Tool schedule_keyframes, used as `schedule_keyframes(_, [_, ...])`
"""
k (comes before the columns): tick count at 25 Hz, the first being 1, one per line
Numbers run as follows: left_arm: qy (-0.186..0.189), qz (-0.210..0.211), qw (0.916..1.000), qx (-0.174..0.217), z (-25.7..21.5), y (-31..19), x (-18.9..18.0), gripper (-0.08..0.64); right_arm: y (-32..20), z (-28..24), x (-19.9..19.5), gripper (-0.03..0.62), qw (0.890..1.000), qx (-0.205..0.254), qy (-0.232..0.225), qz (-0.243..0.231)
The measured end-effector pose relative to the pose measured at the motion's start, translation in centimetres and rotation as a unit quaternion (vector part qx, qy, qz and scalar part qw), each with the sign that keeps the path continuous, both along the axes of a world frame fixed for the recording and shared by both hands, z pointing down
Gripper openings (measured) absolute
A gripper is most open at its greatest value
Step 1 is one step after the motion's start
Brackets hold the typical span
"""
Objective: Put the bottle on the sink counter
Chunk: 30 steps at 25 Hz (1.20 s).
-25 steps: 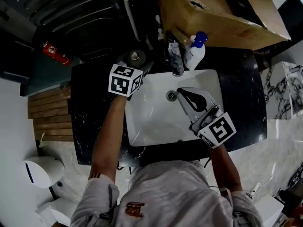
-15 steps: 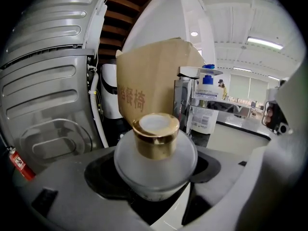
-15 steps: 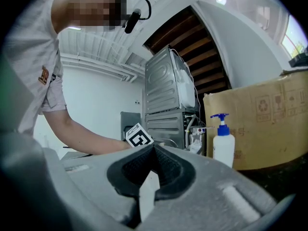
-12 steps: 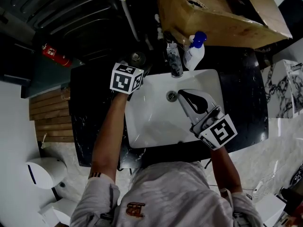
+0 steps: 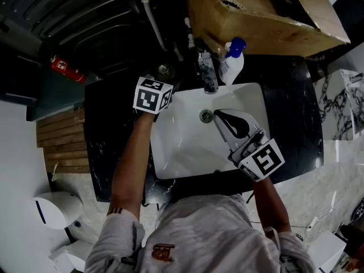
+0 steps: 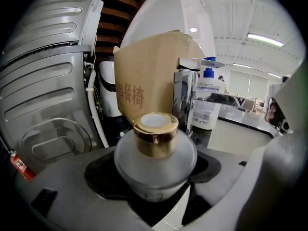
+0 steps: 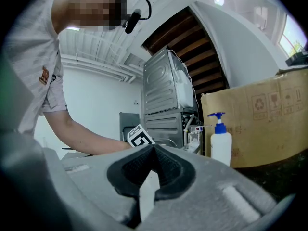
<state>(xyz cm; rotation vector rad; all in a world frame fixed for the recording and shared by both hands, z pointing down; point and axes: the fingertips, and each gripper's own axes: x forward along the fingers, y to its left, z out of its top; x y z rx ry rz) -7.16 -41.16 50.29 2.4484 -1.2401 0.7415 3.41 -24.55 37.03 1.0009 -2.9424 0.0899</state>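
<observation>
A small round frosted bottle with a gold cap [image 6: 155, 148] sits between the jaws of my left gripper [image 6: 156, 172], which is shut on its body. In the head view the bottle [image 5: 164, 70] is over the black sink counter [image 5: 111, 147] at the back left corner of the white sink [image 5: 182, 147], just beyond the left gripper [image 5: 164, 77]. My right gripper [image 5: 220, 114] hovers over the basin near the drain. Its jaws [image 7: 152, 150] are shut with nothing between them.
A chrome faucet [image 5: 207, 73] and a white pump bottle with a blue top [image 5: 233, 61] stand behind the basin. A large cardboard box [image 5: 256, 13] lies beyond them. A grey appliance [image 6: 43, 81] is at the left, with a red extinguisher [image 5: 68, 68] beside it.
Hardly anything differs. Both grippers stay almost where they were, and the left one still holds the bottle by the sink's back left corner.
</observation>
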Motion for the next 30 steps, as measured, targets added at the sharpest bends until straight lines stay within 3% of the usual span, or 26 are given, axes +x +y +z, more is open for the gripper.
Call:
schedule_keyframes(10, [0.007, -0.015, 0.9993, 0.032, -1.5, 0.8, -1.1, 0.371, 0.5, -0.7, 0.6, 0.0, 1.0, 0.004, -0.006, 0.007])
schedule_keyframes(18, [0.058, -0.041, 0.9926, 0.098, -7.7, 4.8, -2.3, 0.371, 0.6, -3.1, 0.7, 0.001, 1.0, 0.022, -0.018, 0.008])
schedule_keyframes(22, [0.112, -0.021, 0.9826, 0.147, -12.5, 8.6, -0.8, 0.348, 0.8, -4.7, 0.2, 0.0, 0.999, 0.032, -0.032, 0.0])
schedule_keyframes(26, [0.185, 0.012, 0.9651, 0.185, -16.8, 13.0, 1.3, 0.255, 1.5, -6.2, -0.5, 0.0, 0.998, 0.042, -0.046, -0.013])
schedule_keyframes(30, [0.221, 0.016, 0.9526, 0.208, -19.2, 16.3, 2.2, 0.188, 2.5, -7.2, -1.2, 0.0, 0.997, 0.052, -0.054, -0.027])
